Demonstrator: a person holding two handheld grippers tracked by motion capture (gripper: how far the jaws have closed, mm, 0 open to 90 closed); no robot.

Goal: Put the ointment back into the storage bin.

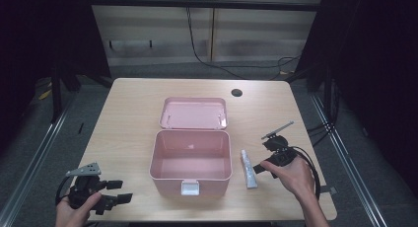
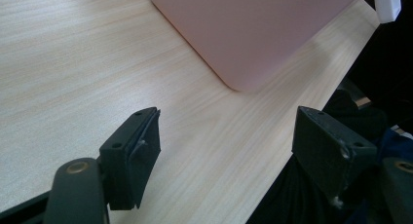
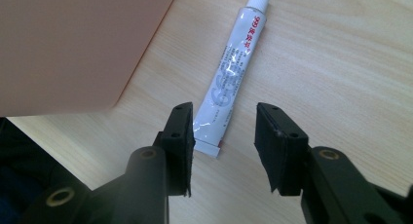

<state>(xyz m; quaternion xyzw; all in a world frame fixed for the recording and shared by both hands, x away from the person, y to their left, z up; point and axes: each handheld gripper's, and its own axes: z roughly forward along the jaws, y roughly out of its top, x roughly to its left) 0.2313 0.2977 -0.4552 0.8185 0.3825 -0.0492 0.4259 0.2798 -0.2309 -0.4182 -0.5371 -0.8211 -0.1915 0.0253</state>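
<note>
A white tube (image 1: 249, 169) with red and grey print lies on the table just right of an open pink box (image 1: 167, 180). The box's lid (image 1: 193, 112) is folded back flat behind it. My right gripper (image 1: 260, 169) points at the tube from the right. In the right gripper view the tube (image 3: 234, 73) has its crimped end between the jaws of my right gripper (image 3: 224, 131), which stand open with the pads clear of it. My left gripper (image 1: 120, 191) rests open near the table's front left corner; nothing is between the jaws of my left gripper (image 2: 226, 146).
The box has a white latch (image 1: 190, 188) on its front wall. The box's corner (image 2: 253, 34) is close ahead of the left jaws, and the box's side (image 3: 73, 44) lies left of the tube. A cable hole (image 1: 236, 93) is at the table's back.
</note>
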